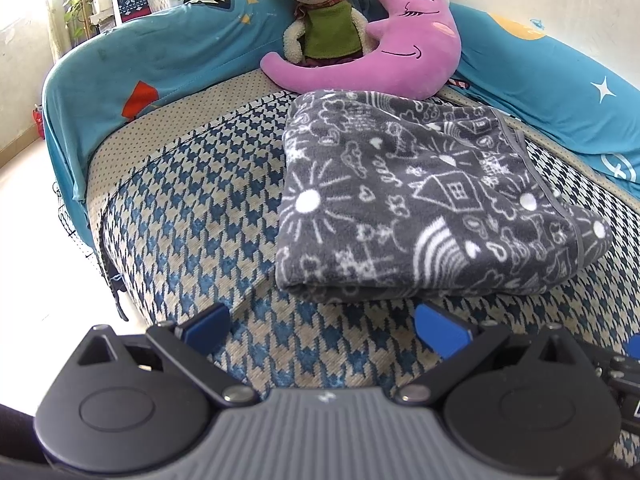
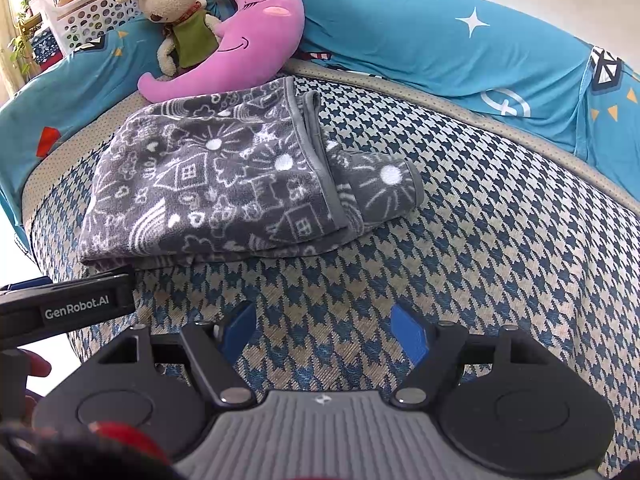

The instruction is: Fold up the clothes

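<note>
Here the grey fleece blanket [image 1: 420, 200] with its white doodle print lies folded on the houndstooth seat cushion [image 1: 192, 208], just ahead of both claws and touching neither. The left gripper [image 1: 322, 330] hangs with its blue-padded fingers spread and nothing between them; the blanket's near folded edge sits just beyond its right fingertip. The right gripper [image 2: 324, 330] is likewise spread and empty, with the blanket ahead and to its left, and a loose corner poking out from under the top layer straight ahead. Behind the blanket rest a pink moon pillow [image 2: 244, 52] and a plush rabbit [image 2: 176, 12].

By my reading, a fold has just been laid and the bundle is only roughly square. The next move likely calls for pinching that stray corner and the binding edge, then tucking or doubling them over evenly.
</note>
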Demonstrator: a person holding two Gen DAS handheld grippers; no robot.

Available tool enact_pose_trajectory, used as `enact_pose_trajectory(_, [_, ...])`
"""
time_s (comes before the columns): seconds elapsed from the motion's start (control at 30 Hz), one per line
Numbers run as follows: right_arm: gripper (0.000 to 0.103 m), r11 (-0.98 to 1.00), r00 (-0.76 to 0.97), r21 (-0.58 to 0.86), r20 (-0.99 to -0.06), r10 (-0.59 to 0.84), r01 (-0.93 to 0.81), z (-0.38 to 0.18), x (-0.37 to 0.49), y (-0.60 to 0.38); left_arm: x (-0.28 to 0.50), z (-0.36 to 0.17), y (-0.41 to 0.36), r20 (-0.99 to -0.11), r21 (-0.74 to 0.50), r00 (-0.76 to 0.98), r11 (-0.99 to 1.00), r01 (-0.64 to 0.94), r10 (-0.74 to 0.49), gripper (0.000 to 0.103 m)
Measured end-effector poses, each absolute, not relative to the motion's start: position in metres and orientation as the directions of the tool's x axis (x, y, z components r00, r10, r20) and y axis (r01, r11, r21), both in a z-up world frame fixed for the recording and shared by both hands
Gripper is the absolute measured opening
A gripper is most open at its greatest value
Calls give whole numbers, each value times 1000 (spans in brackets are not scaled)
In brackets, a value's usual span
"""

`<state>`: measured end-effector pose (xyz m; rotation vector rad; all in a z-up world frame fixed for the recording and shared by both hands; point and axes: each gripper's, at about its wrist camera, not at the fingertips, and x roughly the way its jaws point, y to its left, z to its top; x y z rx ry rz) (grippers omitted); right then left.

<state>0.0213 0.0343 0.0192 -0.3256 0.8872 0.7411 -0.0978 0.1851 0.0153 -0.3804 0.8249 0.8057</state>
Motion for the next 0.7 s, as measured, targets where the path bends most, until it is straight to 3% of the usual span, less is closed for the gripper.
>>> enact_pose_trajectory(0.7, [75,706,404,34,-800,444,-707,18,21,36,-98,15,186,-770,3,411,647,-762,488,103])
